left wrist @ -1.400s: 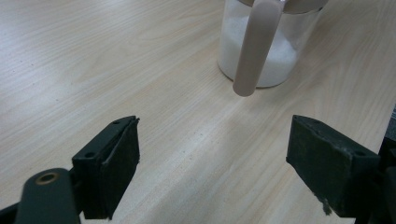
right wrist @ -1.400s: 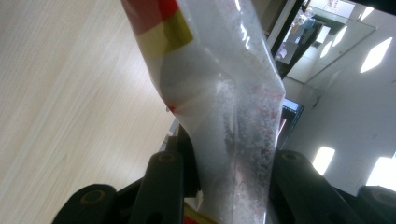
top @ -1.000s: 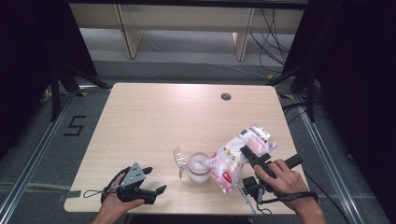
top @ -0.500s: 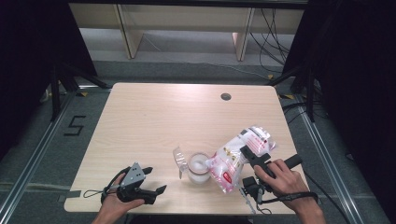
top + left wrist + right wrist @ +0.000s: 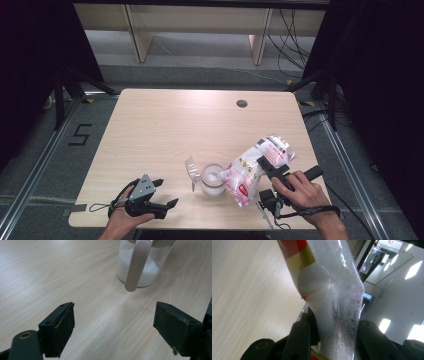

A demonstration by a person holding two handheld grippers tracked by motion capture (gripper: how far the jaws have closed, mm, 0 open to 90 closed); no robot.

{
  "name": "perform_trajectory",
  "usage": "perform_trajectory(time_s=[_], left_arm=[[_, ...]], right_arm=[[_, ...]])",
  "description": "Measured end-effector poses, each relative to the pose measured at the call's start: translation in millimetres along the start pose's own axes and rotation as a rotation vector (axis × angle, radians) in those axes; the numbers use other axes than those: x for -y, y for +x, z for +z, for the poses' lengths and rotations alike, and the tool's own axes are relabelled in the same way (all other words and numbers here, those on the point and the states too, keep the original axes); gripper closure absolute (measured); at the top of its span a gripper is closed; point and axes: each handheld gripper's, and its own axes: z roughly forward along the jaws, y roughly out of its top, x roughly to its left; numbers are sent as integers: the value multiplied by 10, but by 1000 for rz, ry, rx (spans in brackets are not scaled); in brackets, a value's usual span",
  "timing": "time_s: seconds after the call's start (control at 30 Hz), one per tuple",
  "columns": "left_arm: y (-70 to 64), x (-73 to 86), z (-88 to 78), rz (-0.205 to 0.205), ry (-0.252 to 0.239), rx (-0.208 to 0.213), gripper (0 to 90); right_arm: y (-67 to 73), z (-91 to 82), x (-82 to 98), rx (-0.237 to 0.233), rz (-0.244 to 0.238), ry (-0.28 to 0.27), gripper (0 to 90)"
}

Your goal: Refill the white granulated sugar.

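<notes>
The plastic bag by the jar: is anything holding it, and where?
Yes. The right hand-held gripper is clamped across the plastic bag near its raised end, tilting it toward the jar. The left hand-held gripper is open and holds nothing.

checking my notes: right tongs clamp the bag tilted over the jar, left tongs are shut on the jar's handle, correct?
Not quite. The left tongs are open and hold nothing, short of the jar, as the left gripper view shows. The right tongs do clamp the bag tilted over it.

High view looks forward and down on the table from above its near edge. Left gripper view sits low, close to the jar, shared with the high view. Right gripper view faces upward along the bag
</notes>
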Motion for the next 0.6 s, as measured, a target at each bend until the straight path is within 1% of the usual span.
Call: perform_trajectory(time_s=[0.03,0.07,0.1,0.17,0.2,0.23,0.27,0.3,0.33,0.37,0.4,0.47,0.53,0.57,0.6], left_arm=[[0,0,0,0,0,0,168],[-3,1,1,-1,-1,-4,168],[-3,6,10,-1,-11,1,168],[-11,4,11,-9,-13,7,168],[-6,2,6,-2,-11,5,168],[-6,2,6,-2,-11,5,168],[3,-1,-3,6,5,-4,168],[3,-1,-3,6,5,-4,168],[-1,0,1,-2,-2,1,168],[1,0,0,2,2,-2,168],[-11,4,10,-9,-14,6,168],[-10,1,7,-10,-8,4,168],[-9,4,11,-11,-14,6,168],[-9,3,10,-10,-14,6,168],[-3,0,2,-1,-2,0,168]], right_arm=[[0,0,0,0,0,0,734],[-9,0,0,11,-13,-5,734],[-4,-2,0,12,-7,0,734],[-11,-1,2,0,-9,8,734],[-23,3,3,0,-28,2,734],[-23,3,3,0,-28,2,734],[8,4,19,8,12,-7,735],[3,5,19,5,1,-6,735],[3,5,19,5,1,-6,735],[4,5,15,9,1,-1,735],[-3,-1,14,5,-4,4,735],[-4,-8,17,7,3,8,735],[-4,-9,19,7,6,8,736],[-2,-8,15,5,-3,12,736],[-7,-2,11,3,-13,11,736]])
